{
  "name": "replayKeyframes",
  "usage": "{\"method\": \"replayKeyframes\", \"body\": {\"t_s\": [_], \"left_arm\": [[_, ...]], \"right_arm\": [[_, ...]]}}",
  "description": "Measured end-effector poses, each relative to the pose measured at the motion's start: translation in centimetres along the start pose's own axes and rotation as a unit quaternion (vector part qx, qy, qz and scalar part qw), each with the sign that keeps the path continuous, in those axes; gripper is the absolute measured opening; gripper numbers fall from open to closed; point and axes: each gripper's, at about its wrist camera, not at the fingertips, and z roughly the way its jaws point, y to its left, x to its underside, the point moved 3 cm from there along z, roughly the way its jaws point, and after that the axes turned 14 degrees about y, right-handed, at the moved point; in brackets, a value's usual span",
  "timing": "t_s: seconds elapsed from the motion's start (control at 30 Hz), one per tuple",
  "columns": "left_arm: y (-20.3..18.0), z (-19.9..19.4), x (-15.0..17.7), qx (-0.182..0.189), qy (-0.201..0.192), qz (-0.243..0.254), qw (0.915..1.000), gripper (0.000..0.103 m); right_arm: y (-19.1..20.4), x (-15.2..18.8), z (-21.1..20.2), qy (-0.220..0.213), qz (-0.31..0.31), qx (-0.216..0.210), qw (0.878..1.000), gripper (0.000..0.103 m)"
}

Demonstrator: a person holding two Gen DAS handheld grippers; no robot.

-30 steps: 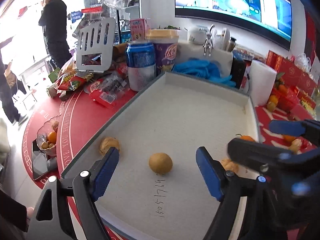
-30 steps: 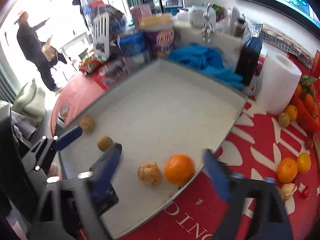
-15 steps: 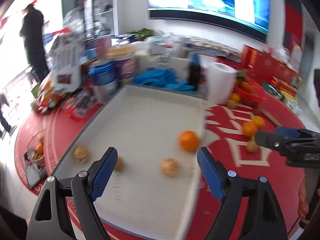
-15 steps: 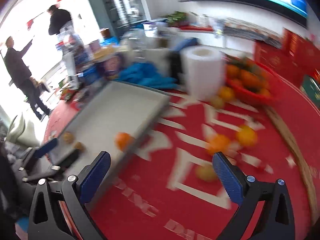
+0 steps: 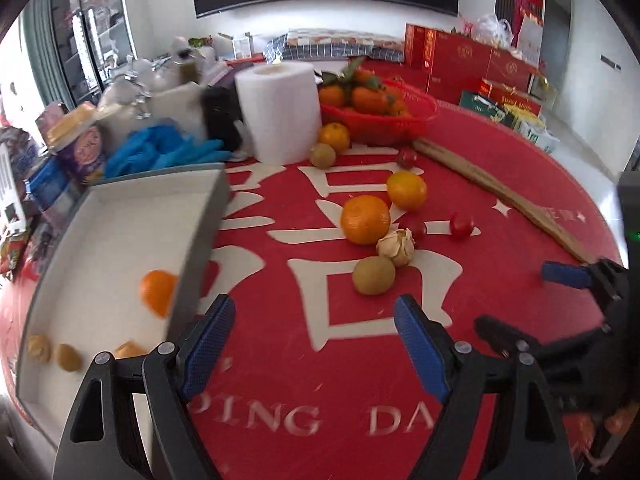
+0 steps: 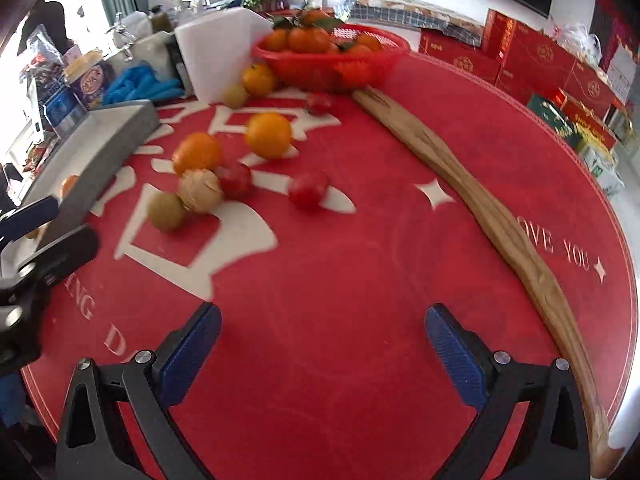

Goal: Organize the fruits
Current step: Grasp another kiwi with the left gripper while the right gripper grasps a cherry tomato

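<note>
A grey tray (image 5: 200,224) (image 6: 116,136) on the left holds an orange (image 5: 158,292) and small brown fruits (image 5: 68,356). Loose fruit lies on the red table: two oranges (image 5: 365,219) (image 5: 407,190), a green-brown fruit (image 5: 374,275) (image 6: 166,210), a pale husked fruit (image 5: 396,242) (image 6: 200,191) and red cherry tomatoes (image 5: 461,225) (image 6: 309,189). My left gripper (image 5: 314,336) is open and empty, just short of the green-brown fruit. My right gripper (image 6: 322,348) is open and empty over bare cloth; it shows at the left wrist view's right edge (image 5: 568,276).
A red basket of oranges (image 5: 376,116) (image 6: 332,54) stands at the back beside a paper roll (image 5: 280,110). A long wooden stick (image 6: 472,196) (image 5: 496,196) lies on the right. Blue gloves (image 5: 168,152), cans and packets crowd the far left. Red boxes (image 6: 536,56) stand behind.
Both grippers have swung right, away from the tray and toward the loose fruit on the red cloth. Both stayed open and empty.
</note>
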Motion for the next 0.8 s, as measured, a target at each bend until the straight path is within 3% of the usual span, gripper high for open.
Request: {"method": "replayKeyframes", "body": {"t_s": [0.37,0.43,0.5,0.8], "left_arm": [[-2.1,3.3,-1.8,0.008,0.033,0.011,0.9994,0.062],[-2.2,3.4,-2.0,0.022,0.037,0.007,0.9991,0.054],[-2.4,3.3,-2.1,0.022,0.036,0.009,0.9991,0.033],[1.6,2.4,-0.5,0.023,0.044,-0.049,0.9976,0.031]], "right_arm": [[-0.3,-0.1,0.5,-0.022,-0.016,0.004,1.000,0.103],[-0.3,-0.7,0.6,-0.022,-0.020,0.003,1.000,0.103],[-0.2,-1.5,0.9,-0.026,-0.020,0.003,0.999,0.103],[1.8,-5.1,2.2,-0.039,-0.060,-0.010,0.997,0.103]]}}
